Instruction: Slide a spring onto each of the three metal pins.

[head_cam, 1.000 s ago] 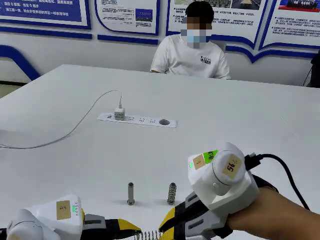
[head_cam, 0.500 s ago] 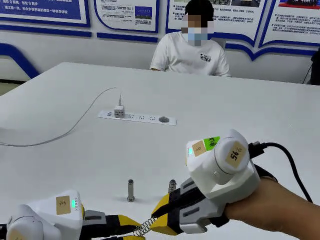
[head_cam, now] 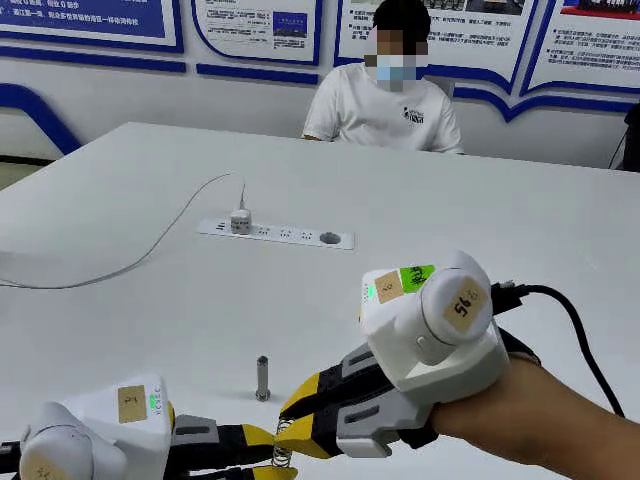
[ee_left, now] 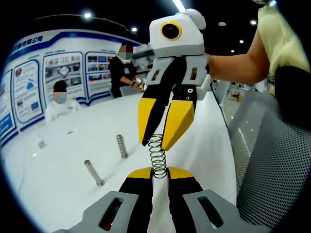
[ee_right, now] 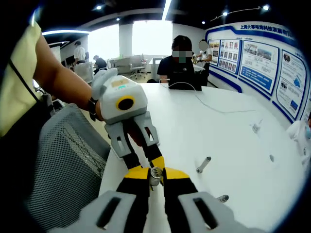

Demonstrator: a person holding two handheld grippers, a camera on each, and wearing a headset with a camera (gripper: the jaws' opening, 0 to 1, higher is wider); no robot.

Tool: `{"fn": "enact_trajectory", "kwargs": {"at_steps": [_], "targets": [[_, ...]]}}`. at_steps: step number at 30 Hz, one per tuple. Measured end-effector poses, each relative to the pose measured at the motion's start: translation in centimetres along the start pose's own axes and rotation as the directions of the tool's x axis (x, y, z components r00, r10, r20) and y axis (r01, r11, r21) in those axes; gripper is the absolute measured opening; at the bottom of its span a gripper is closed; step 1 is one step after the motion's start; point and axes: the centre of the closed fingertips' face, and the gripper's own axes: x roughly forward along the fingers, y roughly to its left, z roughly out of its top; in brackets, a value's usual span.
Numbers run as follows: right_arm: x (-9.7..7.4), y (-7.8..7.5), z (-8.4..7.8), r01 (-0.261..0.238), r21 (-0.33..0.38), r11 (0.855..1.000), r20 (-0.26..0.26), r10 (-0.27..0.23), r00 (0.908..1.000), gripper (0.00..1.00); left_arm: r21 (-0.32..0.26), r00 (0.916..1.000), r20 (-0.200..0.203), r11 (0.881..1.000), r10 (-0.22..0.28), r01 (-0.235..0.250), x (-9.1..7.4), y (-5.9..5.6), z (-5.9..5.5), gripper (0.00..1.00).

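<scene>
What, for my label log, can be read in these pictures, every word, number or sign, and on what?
"95": tan sticker on the right gripper.
Smaller tan label beside it: blurred.
Tan label on the left gripper: blurred.
Wall posters: print too small.
Seated person's shirt logo: too small.

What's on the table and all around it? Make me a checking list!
Surface: white table.
Job's things: a spring held between both grippers; a bare pin; a second pin wearing a spring.
Clutter: power strip with a plug.
Grippers: left gripper and right gripper both pinch the spring.
Cables: white cable from the plug; black cable from the right gripper.
Surroundings: seated person; wall posters.
</scene>
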Motion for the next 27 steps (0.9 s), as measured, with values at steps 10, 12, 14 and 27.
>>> {"fn": "enact_trajectory", "kwargs": {"at_steps": [10, 12, 14, 27], "targets": [[0.3, -0.1, 0.4, 0.012, 0.007, 1.000, 0.019, -0.012, 0.9998, 0.12, -0.006, 1.0000, 0.008, 1.000, 0.002, -0.002, 0.1, 0.1, 0.1, 0.11], [0.3, -0.1, 0.3, 0.013, 0.008, 1.000, 0.017, -0.013, 0.9998, 0.12, -0.008, 0.9999, 0.009, 1.000, 0.005, -0.005, 0.1, 0.2, 0.1, 0.11], [0.3, -0.2, 0.4, 0.015, 0.007, 1.000, 0.016, -0.015, 0.9997, 0.12, -0.009, 0.9999, 0.011, 1.000, 0.011, -0.010, 0.1, 0.3, 0.1, 0.11], [0.4, -1.2, 0.3, 0.030, 0.014, 0.999, 0.005, -0.031, 0.9995, 0.12, -0.038, 0.9987, 0.031, 0.998, 0.041, -0.040, -0.2, 0.9, 0.2, 0.18]]}}
